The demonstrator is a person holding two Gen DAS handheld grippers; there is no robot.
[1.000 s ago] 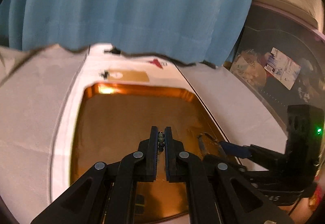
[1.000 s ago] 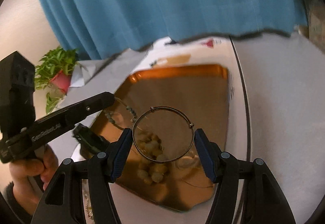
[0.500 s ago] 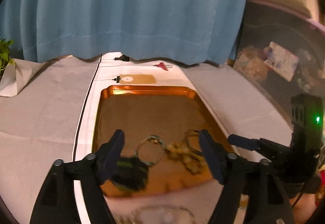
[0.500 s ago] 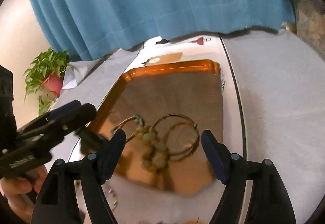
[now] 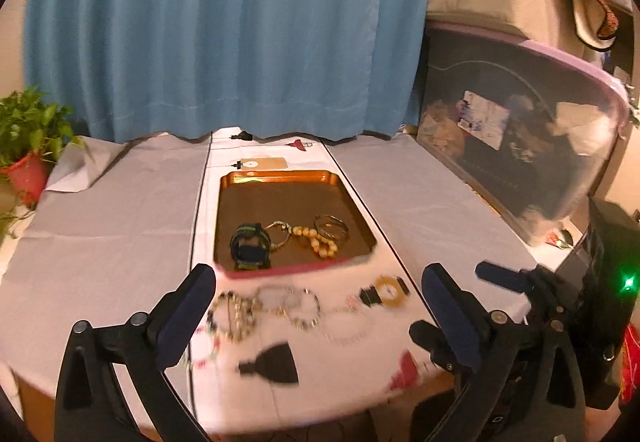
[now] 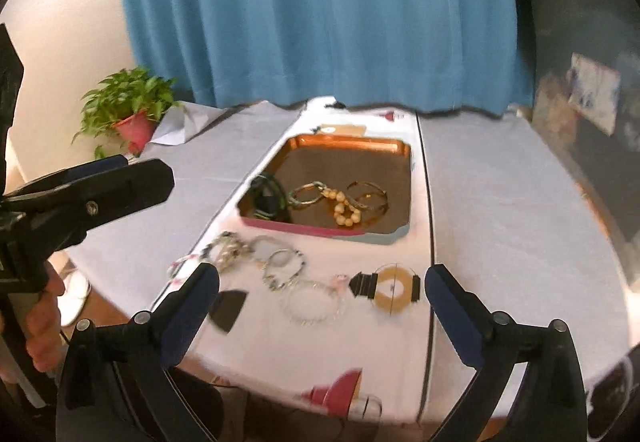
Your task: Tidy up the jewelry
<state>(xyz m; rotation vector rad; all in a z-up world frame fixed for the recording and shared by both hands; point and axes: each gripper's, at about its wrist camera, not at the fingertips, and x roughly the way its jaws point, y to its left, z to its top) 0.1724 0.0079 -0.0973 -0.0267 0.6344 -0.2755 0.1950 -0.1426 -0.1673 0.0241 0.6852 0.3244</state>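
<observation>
Black left gripper (image 5: 316, 300) and right gripper (image 6: 322, 298) hover above the tabletop (image 6: 520, 201), jaws just opened wide, empty; bracelets lie in the copper tray (image 5: 280, 177).

light: warm, dim | blur: foreground motion-smeared | edges: fisheye-bent, dark corners

Loose bracelets (image 5: 276, 308) on the cloth before the tray (image 5: 362, 217) are motion-smeared in both views; bead type and count cannot be told. The watch (image 6: 267, 197) sits partly behind the tray's near-left wall (right wrist view). The person's hand (image 6: 42, 326) is cut by the frame edge. Bin contents (image 5: 516, 145) are dim, unreadable.
</observation>
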